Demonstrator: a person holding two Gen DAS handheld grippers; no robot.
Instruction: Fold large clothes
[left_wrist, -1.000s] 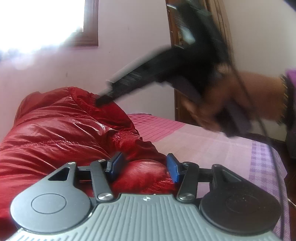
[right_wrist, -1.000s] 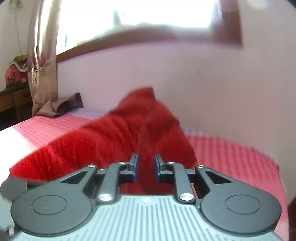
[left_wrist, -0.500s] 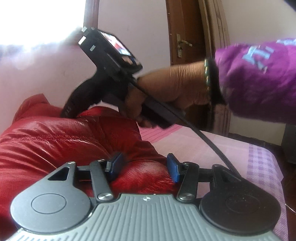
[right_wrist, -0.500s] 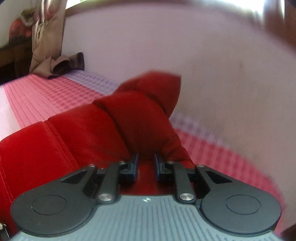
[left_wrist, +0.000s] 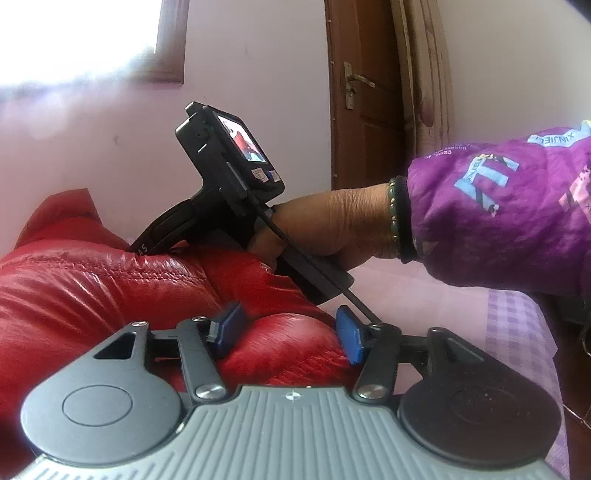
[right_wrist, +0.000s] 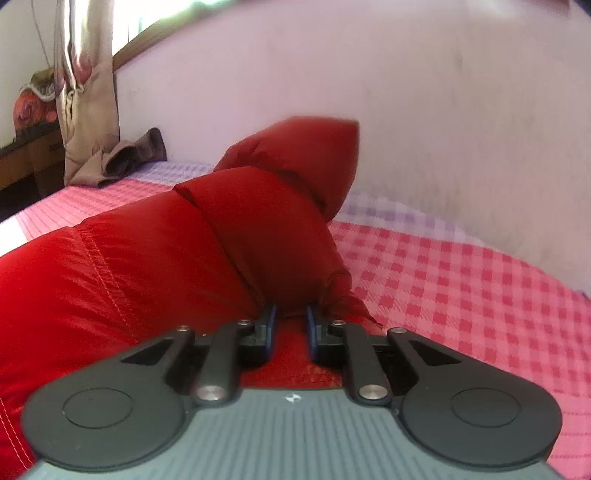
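A shiny red puffer jacket (left_wrist: 92, 288) lies bunched on a pink checked bed (right_wrist: 461, 295). My left gripper (left_wrist: 286, 332) sits low at the jacket's near edge. Its jaws are opening, and a puffy roll of the jacket fills the gap and touches both blue pads (left_wrist: 349, 341). My right gripper (right_wrist: 291, 321) is shut on a narrow fold of the jacket (right_wrist: 258, 240), which heaps up ahead of it towards the wall. In the left wrist view a hand (left_wrist: 332, 225) in a purple sleeve holds that gripper down on the jacket's top; its fingertips are hidden there.
A pale wall (right_wrist: 443, 129) runs close behind the bed. A brown cloth (right_wrist: 129, 155) and a curtain (right_wrist: 88, 92) are at the bed's far left corner. A wooden door (left_wrist: 365, 92) stands behind the person's arm. Bare bedsheet lies to the right of the jacket.
The right gripper has come down and leftwards onto the jacket, bringing its red fold with it; the jacket now fills more of its view. The left gripper has stayed put.
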